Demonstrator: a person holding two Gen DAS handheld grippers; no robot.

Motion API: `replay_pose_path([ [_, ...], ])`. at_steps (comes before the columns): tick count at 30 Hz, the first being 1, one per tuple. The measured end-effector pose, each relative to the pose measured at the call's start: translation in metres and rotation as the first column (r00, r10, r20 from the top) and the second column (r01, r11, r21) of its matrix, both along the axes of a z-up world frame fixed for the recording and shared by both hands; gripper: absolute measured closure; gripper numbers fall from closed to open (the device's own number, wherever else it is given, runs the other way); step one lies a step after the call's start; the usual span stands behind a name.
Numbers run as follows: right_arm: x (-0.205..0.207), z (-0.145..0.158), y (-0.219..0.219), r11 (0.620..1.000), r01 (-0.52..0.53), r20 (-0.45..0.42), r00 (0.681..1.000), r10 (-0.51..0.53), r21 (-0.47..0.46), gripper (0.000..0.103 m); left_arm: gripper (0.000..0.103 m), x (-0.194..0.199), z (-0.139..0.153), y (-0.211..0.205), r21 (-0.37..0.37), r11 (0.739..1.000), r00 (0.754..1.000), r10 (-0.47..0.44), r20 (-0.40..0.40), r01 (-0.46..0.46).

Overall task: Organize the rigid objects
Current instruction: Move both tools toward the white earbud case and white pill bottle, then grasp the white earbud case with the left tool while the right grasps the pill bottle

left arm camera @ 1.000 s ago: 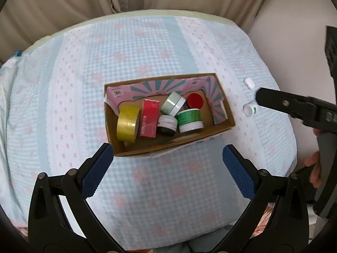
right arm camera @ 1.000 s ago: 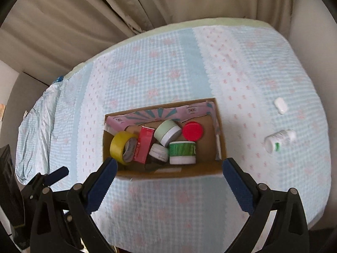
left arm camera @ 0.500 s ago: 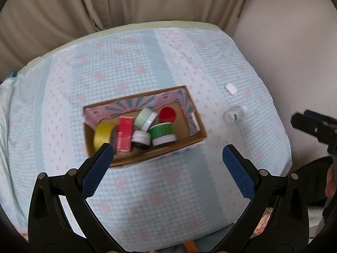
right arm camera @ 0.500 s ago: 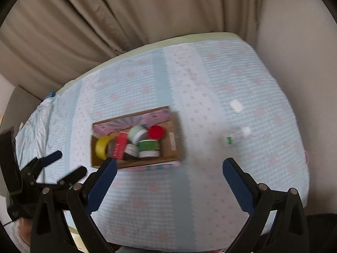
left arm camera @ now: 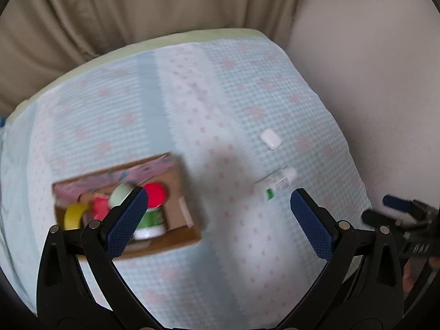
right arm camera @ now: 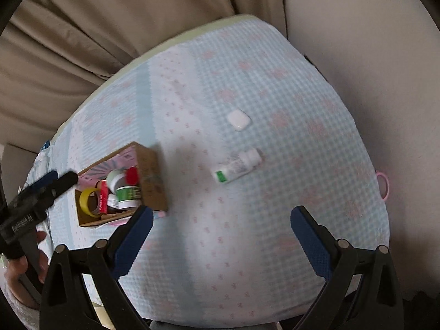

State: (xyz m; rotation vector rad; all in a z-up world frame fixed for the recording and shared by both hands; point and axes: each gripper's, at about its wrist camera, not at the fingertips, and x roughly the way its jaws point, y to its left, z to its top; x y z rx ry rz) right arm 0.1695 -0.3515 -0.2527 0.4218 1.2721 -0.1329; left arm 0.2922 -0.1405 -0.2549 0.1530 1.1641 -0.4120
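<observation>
A cardboard box (left arm camera: 178, 236) (right arm camera: 150, 181) sits on the left of the table and holds a yellow tape roll (right arm camera: 88, 202), a red carton (right arm camera: 103, 199), a green-labelled jar (right arm camera: 128, 196), a red lid (left arm camera: 154, 194) and other small jars. A white bottle with a green mark (left arm camera: 277, 183) (right arm camera: 238, 166) lies on its side on the cloth to the right of the box. A small white case (left arm camera: 271, 139) (right arm camera: 239, 119) lies beyond it. My left gripper (left arm camera: 217, 217) is open and empty above the table. My right gripper (right arm camera: 220, 224) is open and empty, high above the near cloth.
The table wears a light blue checked cloth with pink dots (left arm camera: 192, 110). Beige curtains (left arm camera: 137, 13) hang behind it and a plain wall (left arm camera: 371, 55) stands to the right. A pink ring (right arm camera: 383, 184) shows at the table's right edge.
Both views have swung to the right, so the box has slid left and the bottle and white case have come toward the middle. Both grippers stay open.
</observation>
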Motion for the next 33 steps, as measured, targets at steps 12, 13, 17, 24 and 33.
replay_pose_path([
  [12, 0.012, -0.092, -0.047, 0.911, 0.291, -0.066, 0.957, -0.284, 0.292, 0.003, 0.000, 0.072, -0.086, -0.158, 0.131, 0.906, 0.914, -0.389, -0.119, 0.402],
  [13, 0.013, -0.102, -0.047, 0.892, 0.331, -0.075, 0.943, -0.324, 0.307, 0.003, 0.000, 0.079, -0.101, -0.172, 0.146, 0.883, 0.893, -0.428, -0.139, 0.446],
  [17, 0.022, -0.140, -0.042, 0.836, 0.449, -0.099, 0.892, -0.441, 0.316, 0.003, 0.000, 0.092, -0.146, -0.202, 0.182, 0.810, 0.828, -0.527, -0.189, 0.557],
  [24, 0.040, -0.202, -0.023, 0.720, 0.612, -0.112, 0.782, -0.614, 0.327, 0.016, 0.005, 0.114, -0.224, -0.232, 0.176, 0.740, 0.754, -0.596, -0.278, 0.650],
  [33, 0.055, -0.246, -0.020, 0.577, 0.744, -0.158, 0.648, -0.745, 0.336, 0.029, 0.014, 0.124, -0.270, -0.243, 0.161, 0.699, 0.711, -0.642, -0.287, 0.697],
])
